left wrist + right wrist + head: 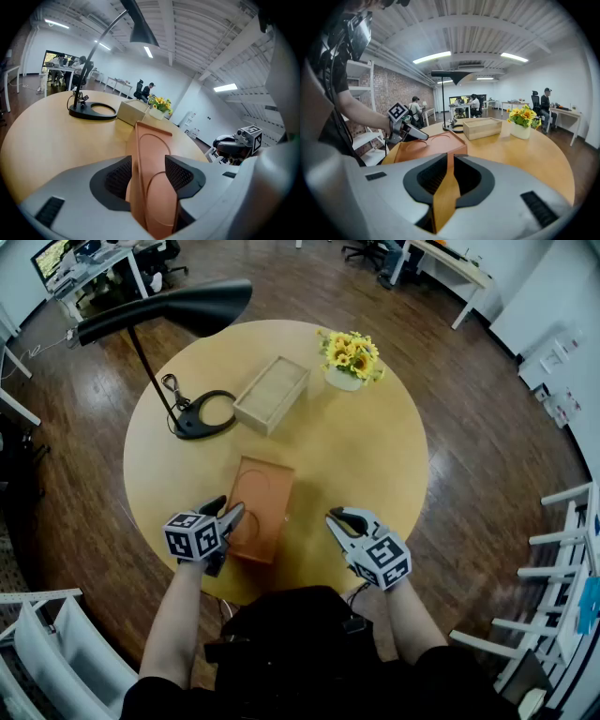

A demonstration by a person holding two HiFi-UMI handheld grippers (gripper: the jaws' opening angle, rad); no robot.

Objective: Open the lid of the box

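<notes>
A flat orange-brown leather box (262, 498) lies on the round wooden table (375, 456), near its front edge, with the lid down flat. My left gripper (230, 515) is shut on the box's near-left corner. In the left gripper view the box (152, 154) stands between the two ribbed pads (119, 176). My right gripper (339, 518) hovers just right of the box without touching it. Its jaws (449, 161) leave only a thin slit, with nothing between them. The right gripper view shows the box (426, 143) and my left gripper (401, 123) ahead to the left.
A black desk lamp (202, 413) stands at the table's back left. Beside it sit a pale wooden box (272, 393) and a vase of sunflowers (349, 360). White chairs stand by the table's near edge on both sides.
</notes>
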